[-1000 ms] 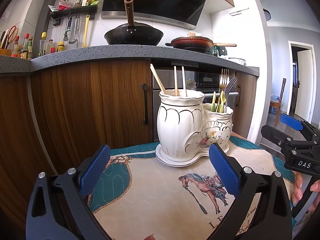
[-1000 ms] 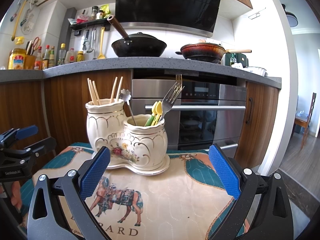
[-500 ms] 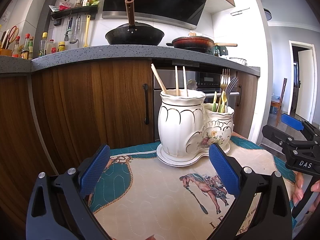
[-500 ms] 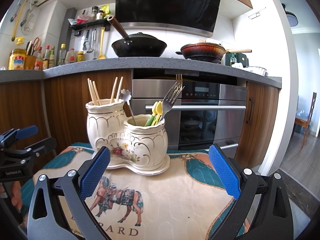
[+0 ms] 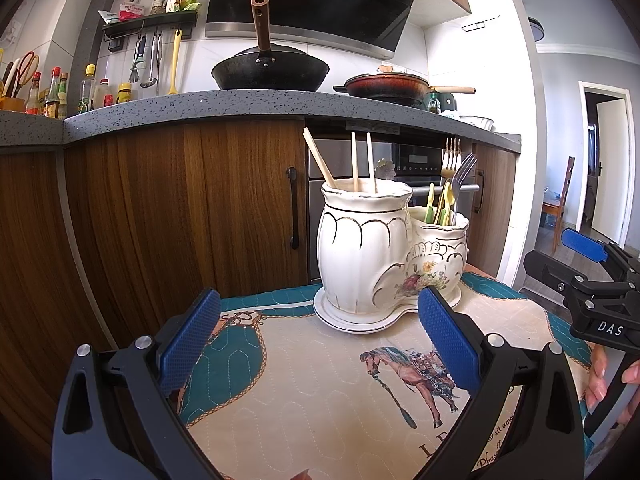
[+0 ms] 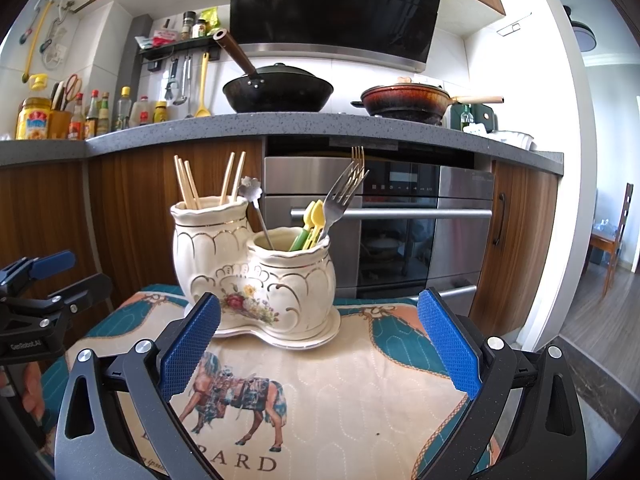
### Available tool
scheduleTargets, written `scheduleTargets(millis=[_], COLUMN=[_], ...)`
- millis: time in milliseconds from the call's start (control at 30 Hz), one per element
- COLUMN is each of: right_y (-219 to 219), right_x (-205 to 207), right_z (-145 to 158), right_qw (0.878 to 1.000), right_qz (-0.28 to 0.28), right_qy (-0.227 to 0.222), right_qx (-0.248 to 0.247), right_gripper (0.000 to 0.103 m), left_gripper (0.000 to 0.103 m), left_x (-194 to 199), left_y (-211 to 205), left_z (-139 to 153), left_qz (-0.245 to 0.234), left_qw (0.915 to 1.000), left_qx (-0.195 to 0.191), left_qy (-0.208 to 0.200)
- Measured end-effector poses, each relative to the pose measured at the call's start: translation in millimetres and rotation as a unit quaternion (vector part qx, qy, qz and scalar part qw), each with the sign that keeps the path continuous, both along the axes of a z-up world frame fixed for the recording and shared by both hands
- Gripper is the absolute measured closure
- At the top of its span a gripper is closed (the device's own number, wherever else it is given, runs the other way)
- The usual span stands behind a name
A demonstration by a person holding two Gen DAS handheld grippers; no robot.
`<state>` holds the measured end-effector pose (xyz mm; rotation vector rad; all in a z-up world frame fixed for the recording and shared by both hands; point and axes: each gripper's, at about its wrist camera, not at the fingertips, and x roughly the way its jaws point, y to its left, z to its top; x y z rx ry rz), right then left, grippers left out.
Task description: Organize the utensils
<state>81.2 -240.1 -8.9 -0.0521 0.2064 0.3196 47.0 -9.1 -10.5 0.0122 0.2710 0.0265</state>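
Tabletop (image 6: 360,412) carries a quilted horse-print mat; a cream two-pot holder (image 6: 256,276) stands on its saucer at the mat's far middle. Left gripper (image 5: 318,346) and right gripper (image 6: 318,344) are both released, jaws spread, empty, short of the holder. Chopsticks (image 6: 188,184) fill the taller pot. Forks (image 6: 346,190) and a spoon (image 6: 256,208) stand in the lower pot.

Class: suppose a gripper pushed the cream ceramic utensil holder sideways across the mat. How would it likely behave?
The utensil holder looks like glazed ceramic, so probably rigid, fairly heavy and chip-prone. Its double pots share a broad base dish, so it would likely slide rather than tip, though the quilted mat may drag. The tall forks and chopsticks stand loose and would probably rattle or shift.
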Motion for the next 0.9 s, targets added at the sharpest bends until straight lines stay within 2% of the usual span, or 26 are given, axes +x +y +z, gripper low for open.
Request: scheduleTargets(millis=[900], right_y=[-0.4], right_x=[0.1], right_z=[-0.6], right_qw=[1.000], right_qz=[0.000], right_qy=[0.001], right_qx=[0.000], right_gripper=[0.005], left_gripper=[0.006], left_x=[-0.7], left_y=[1.0], left_z=[-0.1], left_qz=[0.004], left_qw=[1.0000], left_qx=[0.000], left_qy=[-0.001])
